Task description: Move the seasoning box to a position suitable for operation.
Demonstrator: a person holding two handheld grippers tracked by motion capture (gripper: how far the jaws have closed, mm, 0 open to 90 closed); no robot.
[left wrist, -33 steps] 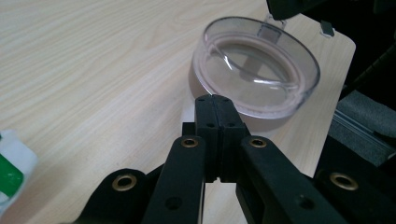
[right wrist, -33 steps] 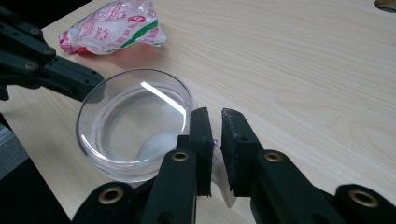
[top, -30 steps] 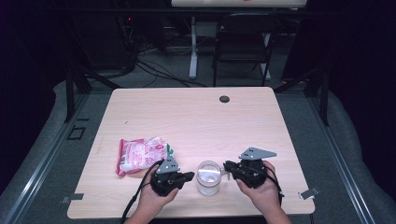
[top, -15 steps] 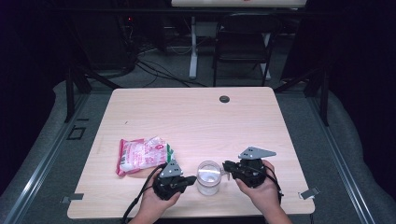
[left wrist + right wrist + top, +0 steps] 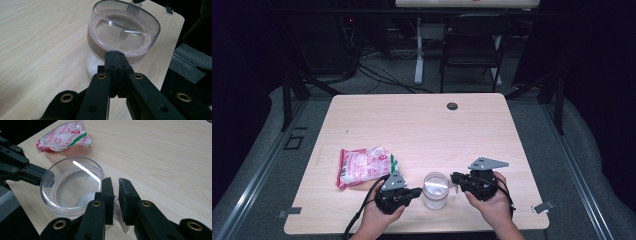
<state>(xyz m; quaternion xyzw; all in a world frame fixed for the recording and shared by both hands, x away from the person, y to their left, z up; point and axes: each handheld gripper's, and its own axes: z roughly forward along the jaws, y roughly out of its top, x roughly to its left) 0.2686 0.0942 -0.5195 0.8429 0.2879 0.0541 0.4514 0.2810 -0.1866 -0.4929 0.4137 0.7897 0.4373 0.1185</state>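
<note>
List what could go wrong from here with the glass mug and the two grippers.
1. The right gripper seems to pinch only the thin handle of the clear glass mug; lifted that way, the mug could swing or slip.
2. The left gripper, jaws shut, presses against the mug's side; a push could tip it toward the light wooden table's near edge.
3. The pink and white plastic packet lies close by and could be knocked.

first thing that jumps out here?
The clear glass mug near the table's front edge, flanked by both grippers. The left gripper, jaws shut, presses its tips against the mug's side, while the right gripper clamps the mug's handle. A pink and white packet lies to the left, untouched.
</note>
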